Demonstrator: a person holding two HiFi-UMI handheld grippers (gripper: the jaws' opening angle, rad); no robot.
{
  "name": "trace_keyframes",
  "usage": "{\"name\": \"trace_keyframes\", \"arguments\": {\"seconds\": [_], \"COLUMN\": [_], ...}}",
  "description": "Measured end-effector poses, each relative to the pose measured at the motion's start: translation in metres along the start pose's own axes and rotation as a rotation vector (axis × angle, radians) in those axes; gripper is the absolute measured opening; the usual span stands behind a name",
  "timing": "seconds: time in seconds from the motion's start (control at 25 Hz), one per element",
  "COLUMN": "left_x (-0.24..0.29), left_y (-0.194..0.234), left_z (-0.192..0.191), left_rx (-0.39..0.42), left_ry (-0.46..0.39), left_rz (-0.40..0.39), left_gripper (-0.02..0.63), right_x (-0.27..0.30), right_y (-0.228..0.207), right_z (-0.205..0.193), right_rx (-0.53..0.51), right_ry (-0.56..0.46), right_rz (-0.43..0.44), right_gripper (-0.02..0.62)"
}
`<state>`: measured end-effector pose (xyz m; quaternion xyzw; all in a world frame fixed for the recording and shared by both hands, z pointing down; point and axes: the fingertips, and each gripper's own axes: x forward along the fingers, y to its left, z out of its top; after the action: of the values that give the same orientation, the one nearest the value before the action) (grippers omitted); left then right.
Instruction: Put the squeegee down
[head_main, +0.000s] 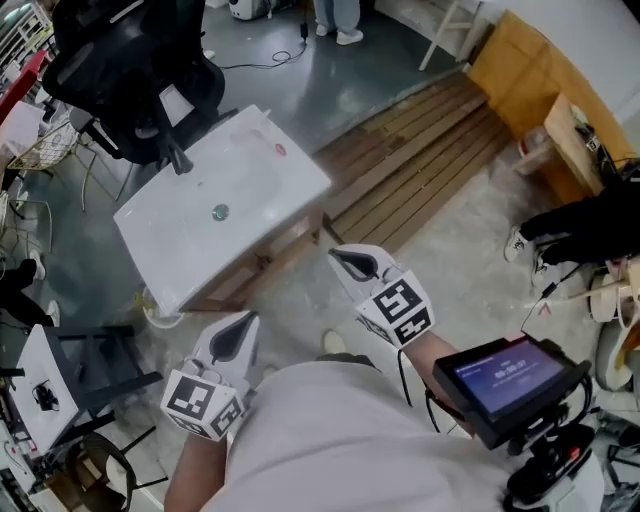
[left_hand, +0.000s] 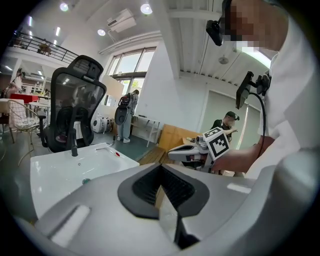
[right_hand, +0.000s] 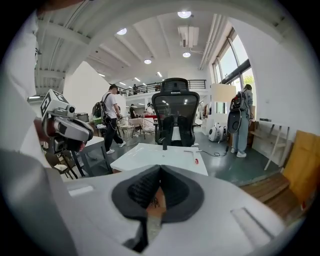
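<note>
Both tongs were pressed together with nothing between the pads. The left tongs (head_main: 242, 325) sat at lower left of centre in the head view. The right tongs (head_main: 345, 258) sat just right of centre, slightly higher in the frame. The left gripper view showed the dark ribbed pads (left_hand: 150, 185) of that pair meeting at the tip, and the right gripper view showed the same on the other side (right_hand: 160, 172). Neither pair touched anything. A pale shirt (head_main: 330, 440) filled the bottom of the head view, and a small lit screen (head_main: 505, 372) stood at lower right.

Beyond the tongs lay the white counter (head_main: 250, 200), tilted across the upper left of the frame. It had a shallow basin and a round drain (head_main: 220, 211). The squeegee (head_main: 280, 150) lay flat on it near the far right edge, well apart from both tongs. It was white and hard to pick out against the white surface, except for a small red spot. In the right gripper view it read as a slim T shape (right_hand: 196, 160).

A black tap (head_main: 180, 160) rose at the far left edge. A black mesh chair (head_main: 130, 60) stood behind it, and wooden slats (head_main: 420, 160) ran to the upper right.
</note>
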<state>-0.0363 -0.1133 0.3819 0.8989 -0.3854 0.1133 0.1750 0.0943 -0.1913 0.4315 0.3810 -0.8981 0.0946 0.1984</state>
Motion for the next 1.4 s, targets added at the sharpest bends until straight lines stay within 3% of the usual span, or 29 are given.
{"name": "trace_keyframes", "arguments": {"seconds": [0.36,0.76,1.4], "left_x": [-0.073,-0.154,-0.17], "left_y": [0.014,0.031,0.034], "left_z": [-0.028,-0.058,-0.07], "left_rx": [0.004,0.002,-0.015], "left_ry": [0.03,0.012,0.021], "left_rz": [-0.018,-0.04,-0.046], "left_gripper": [0.006,0.006,0.006], "right_x": [-0.001,0.012,0.011], "right_y": [0.1,0.202,0.229], "right_z": [0.019,0.027,0.036], "right_rx": [-0.117,-0.17,-0.175], "right_ry": [0.02,0.027,0.021], "right_rz": [0.01,0.02,0.046], "right_gripper": [0.002,0.002,0.003]}}
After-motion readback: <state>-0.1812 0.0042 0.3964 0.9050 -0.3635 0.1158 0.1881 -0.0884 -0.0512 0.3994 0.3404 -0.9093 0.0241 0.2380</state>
